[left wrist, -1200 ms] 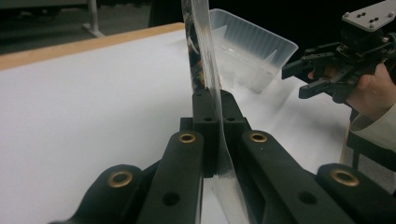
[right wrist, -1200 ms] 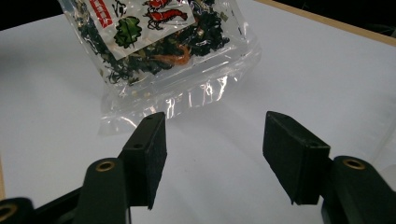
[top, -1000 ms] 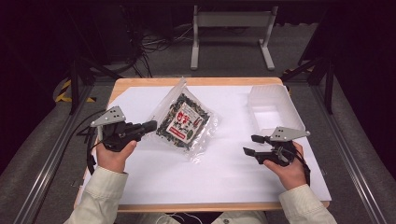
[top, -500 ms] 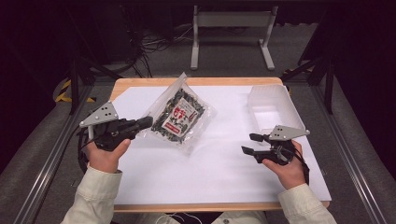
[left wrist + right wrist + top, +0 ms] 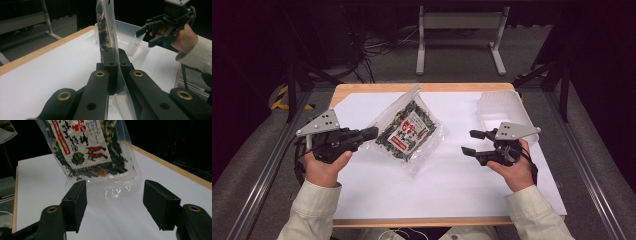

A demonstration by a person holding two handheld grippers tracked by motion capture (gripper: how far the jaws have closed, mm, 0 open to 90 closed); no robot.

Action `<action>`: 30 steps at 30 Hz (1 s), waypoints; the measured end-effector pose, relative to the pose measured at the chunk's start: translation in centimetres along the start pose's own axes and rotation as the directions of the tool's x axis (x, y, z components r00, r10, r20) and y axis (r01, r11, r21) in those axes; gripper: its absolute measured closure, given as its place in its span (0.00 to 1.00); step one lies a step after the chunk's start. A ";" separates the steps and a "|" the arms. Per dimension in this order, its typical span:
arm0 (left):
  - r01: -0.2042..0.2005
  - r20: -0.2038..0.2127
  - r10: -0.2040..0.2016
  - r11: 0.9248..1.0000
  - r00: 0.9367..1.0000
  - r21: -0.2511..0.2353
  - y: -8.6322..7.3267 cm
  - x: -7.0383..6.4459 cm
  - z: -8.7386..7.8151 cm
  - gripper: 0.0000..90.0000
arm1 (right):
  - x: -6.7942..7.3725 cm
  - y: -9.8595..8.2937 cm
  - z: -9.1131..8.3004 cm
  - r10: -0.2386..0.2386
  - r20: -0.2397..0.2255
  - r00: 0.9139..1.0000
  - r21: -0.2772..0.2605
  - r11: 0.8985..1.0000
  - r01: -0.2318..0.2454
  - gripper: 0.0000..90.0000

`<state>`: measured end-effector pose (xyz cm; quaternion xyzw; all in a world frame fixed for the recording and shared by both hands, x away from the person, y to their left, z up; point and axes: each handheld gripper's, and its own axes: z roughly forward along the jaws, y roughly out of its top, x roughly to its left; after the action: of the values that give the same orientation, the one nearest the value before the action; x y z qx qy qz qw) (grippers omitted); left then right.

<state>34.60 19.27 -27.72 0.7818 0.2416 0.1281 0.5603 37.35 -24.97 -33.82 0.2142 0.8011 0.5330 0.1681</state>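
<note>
Clearly the weak point sits at the left: the left hand-held gripper (image 5: 371,133) has its jaws pressed together on one thin clear edge of the snack bag (image 5: 408,131), which hangs lifted over the white worktop (image 5: 362,195) with its far end seemingly brushing the surface. In the left gripper view the film stands edge-on between the jaws, so the hold is only on slick plastic; I judge a quick swing could let the bag slide out or tear at the seal. The heavier dark contents sag toward the middle, which could twist the bag and drag it across the worktop. Further right, the right hand-held gripper (image 5: 473,142) hovers with jaws spread, apart from the bag; closing on the loose clear margin might miss or crumple it. Beyond it stands the clear plastic container (image 5: 501,106), which a careless sweep could knock.
</note>
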 end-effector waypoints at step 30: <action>-0.057 0.086 0.056 0.998 0.995 0.009 1.2 -1.7 0.2 1.00 | -1.0 6.8 6.4 -0.113 -0.240 0.964 -0.061 0.993 0.101 0.31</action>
<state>33.57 17.92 -26.53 0.7962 0.1958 0.1090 0.5620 42.53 -18.14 -29.88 0.0997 0.8131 0.5644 0.1021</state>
